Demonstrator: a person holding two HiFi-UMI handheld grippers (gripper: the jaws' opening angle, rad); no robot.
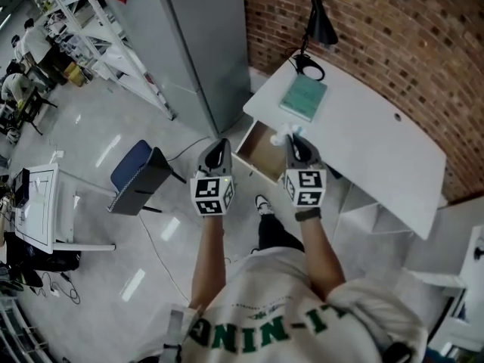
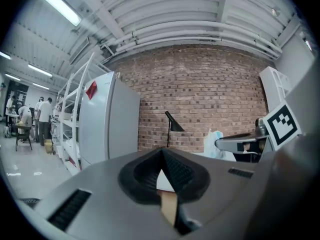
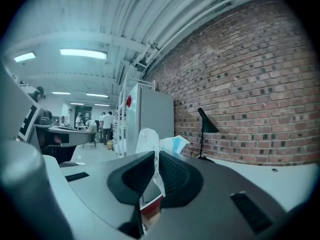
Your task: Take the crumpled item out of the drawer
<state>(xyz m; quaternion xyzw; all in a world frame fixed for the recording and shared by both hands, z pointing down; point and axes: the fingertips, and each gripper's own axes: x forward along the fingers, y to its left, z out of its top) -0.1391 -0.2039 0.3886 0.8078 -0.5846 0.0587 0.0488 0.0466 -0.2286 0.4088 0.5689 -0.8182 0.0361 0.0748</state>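
Observation:
The crumpled item [image 1: 284, 134] is a wad of white and pale blue material. My right gripper [image 1: 294, 142] is shut on it and holds it over the right end of the open drawer [image 1: 259, 154]. In the right gripper view the crumpled item [image 3: 151, 140] sticks up from between the black pads of the right gripper [image 3: 156, 158]. My left gripper [image 1: 218, 147] hangs just left of the drawer's front, above the floor. In its own view the left gripper [image 2: 161, 155] has its jaws together at the tips with nothing in them, and the crumpled item [image 2: 213, 142] shows off to the right.
The drawer belongs to a white desk [image 1: 364, 136] against a brick wall, with a teal book [image 1: 304, 97] and a black lamp [image 1: 320, 23] on it. A tall grey cabinet [image 1: 206, 45] stands left of the desk. A blue chair [image 1: 133, 169] is on the floor at left.

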